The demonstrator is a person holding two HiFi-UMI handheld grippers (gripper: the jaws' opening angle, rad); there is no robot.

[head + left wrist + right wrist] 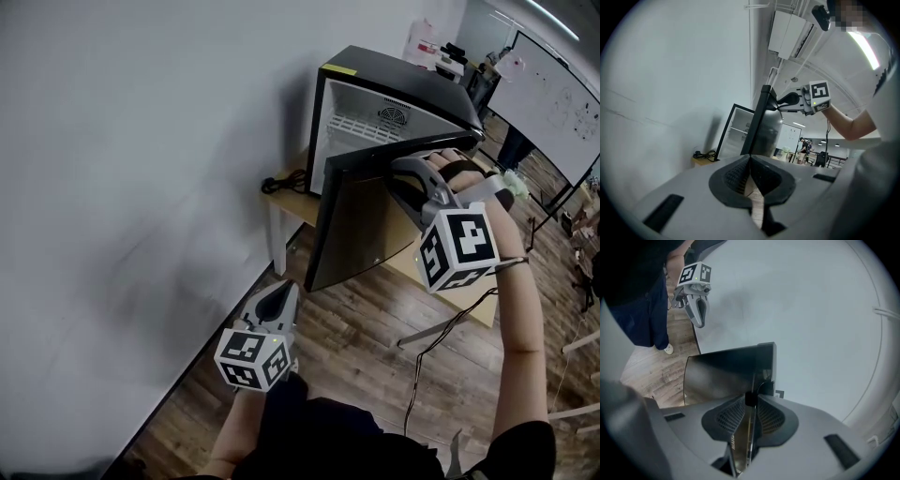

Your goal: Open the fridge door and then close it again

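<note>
I see one fridge [394,84] on a table [281,202] with its one door [361,220] half open, and of my two grippers, the right gripper [405,178] pinches the door's top edge while the left gripper [284,294], in front of the fridge, is closed on nothing.

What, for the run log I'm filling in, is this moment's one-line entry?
fridge door: partly open | right gripper: clamped on door's top edge | left gripper: shut, empty
</note>
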